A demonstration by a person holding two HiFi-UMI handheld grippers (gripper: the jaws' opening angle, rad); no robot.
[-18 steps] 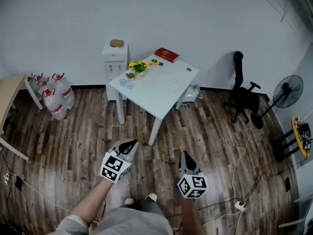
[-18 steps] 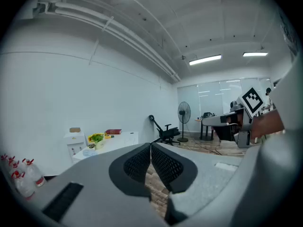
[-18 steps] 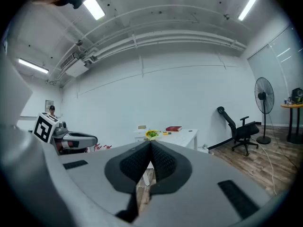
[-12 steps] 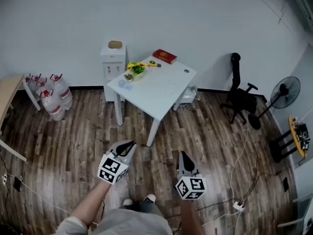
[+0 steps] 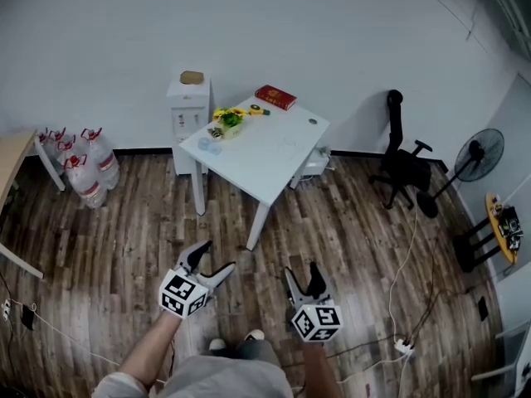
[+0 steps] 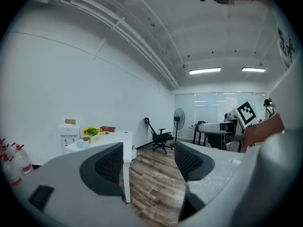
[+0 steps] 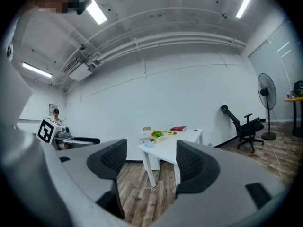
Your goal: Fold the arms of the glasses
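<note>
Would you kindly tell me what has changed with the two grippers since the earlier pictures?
The left gripper and the right gripper have both spread their jaws from together to wide open, with nothing between them. The white table stands ahead as before, untouched.

White square worktop [image 5: 265, 160] on slim white legs stands on the dark wood-plank floor [image 5: 124, 239] ahead of me, one corner turned my way. At its far corner lies a red hardback book [image 5: 275, 97]. Along the left edge sits a small pot of yellow flowers and green leaves [image 5: 230, 118], with a little yellow object [image 5: 254, 110] just beside it, towards the book. Nearer the left corner rests a pale blue, see-through item [image 5: 208, 146], too small for me to name. A small dark spot [image 5: 312, 122] marks the right side. Near the middle shows a faint thin outline [image 5: 289, 143] that I cannot make out.
</note>
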